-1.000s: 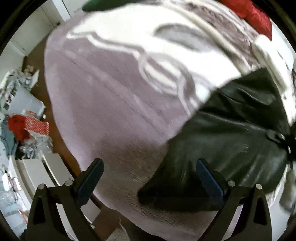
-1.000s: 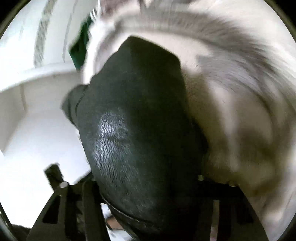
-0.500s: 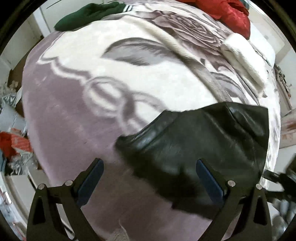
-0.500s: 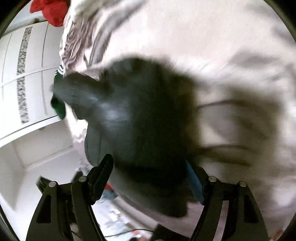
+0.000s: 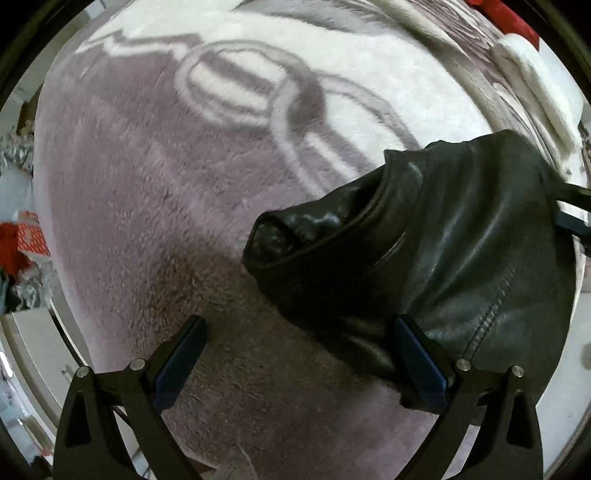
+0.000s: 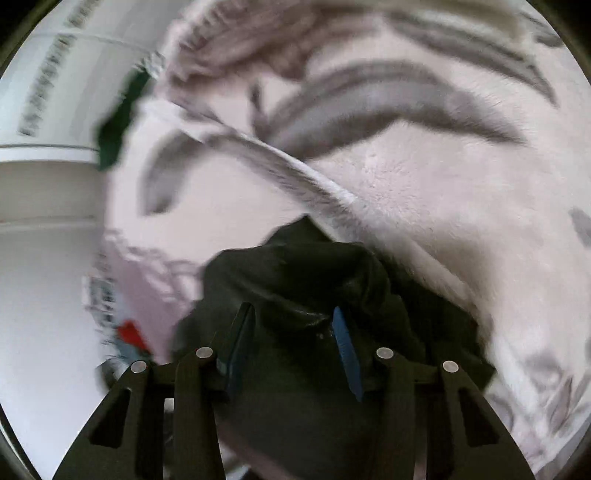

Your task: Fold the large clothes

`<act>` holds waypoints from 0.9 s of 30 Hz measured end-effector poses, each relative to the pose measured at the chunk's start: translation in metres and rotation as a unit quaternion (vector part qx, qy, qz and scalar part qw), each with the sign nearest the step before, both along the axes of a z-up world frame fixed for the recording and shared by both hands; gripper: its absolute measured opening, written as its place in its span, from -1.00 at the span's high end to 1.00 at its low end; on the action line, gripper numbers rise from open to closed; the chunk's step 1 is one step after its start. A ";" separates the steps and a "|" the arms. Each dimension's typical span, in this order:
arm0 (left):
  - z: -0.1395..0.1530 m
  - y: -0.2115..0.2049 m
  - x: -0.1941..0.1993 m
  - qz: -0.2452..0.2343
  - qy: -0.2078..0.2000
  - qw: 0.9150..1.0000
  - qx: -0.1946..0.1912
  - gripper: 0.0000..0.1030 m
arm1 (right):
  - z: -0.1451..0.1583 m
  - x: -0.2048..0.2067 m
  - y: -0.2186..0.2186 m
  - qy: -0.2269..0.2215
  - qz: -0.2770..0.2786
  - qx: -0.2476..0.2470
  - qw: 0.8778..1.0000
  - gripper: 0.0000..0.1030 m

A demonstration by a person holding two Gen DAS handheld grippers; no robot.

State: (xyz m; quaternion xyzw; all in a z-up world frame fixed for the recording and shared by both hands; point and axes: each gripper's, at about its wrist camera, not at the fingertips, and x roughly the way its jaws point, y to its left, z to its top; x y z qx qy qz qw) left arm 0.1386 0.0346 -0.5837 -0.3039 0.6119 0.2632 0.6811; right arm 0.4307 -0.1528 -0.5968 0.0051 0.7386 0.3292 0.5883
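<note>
A black leather garment [image 5: 461, 251] lies crumpled on a lilac and white plush blanket [image 5: 184, 166], with a rolled opening facing left. My left gripper [image 5: 299, 332] points straight down over the blanket and stands wide open. The garment's near edge reaches in by its right finger, and neither pad touches it. In the right wrist view the same black leather garment [image 6: 306, 280] is bunched up between the blue pads of my right gripper [image 6: 291, 314]. Its jaws are closing on that bunch, which fills the gap between them.
A folded white cloth [image 5: 535, 74] and a red garment [image 5: 509, 18] lie at the blanket's far right. A green garment [image 6: 114, 122] sits at the bed's edge by a white wardrobe [image 6: 48, 92]. Floor clutter [image 5: 22, 240] shows at the left.
The left gripper has sunk closer to the blanket, still open. The right gripper's jaws spread, then narrowed on a bunch of the leather, and the garment shifted on the blanket.
</note>
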 end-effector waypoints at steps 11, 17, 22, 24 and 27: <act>0.063 0.019 -0.035 0.075 -0.088 0.993 -0.023 -0.96 | 0.042 -0.006 -0.042 0.005 -0.025 0.033 0.999 -0.23; 0.019 0.033 -0.024 0.144 -0.154 0.970 -0.124 -0.87 | 0.017 -0.038 -0.136 0.063 -0.136 0.032 0.988 -0.29; 0.001 0.024 -0.006 0.146 -0.191 0.961 -0.133 0.18 | -0.024 -0.060 -0.174 0.099 -0.165 0.032 0.981 -0.36; 0.016 0.020 -0.008 0.131 -0.206 0.963 -0.119 0.41 | -0.038 -0.063 -0.172 0.112 -0.173 0.050 0.977 -0.42; 0.040 0.014 -0.028 0.132 -0.238 0.954 -0.128 0.61 | -0.049 -0.066 -0.171 0.129 -0.190 0.071 0.971 -0.42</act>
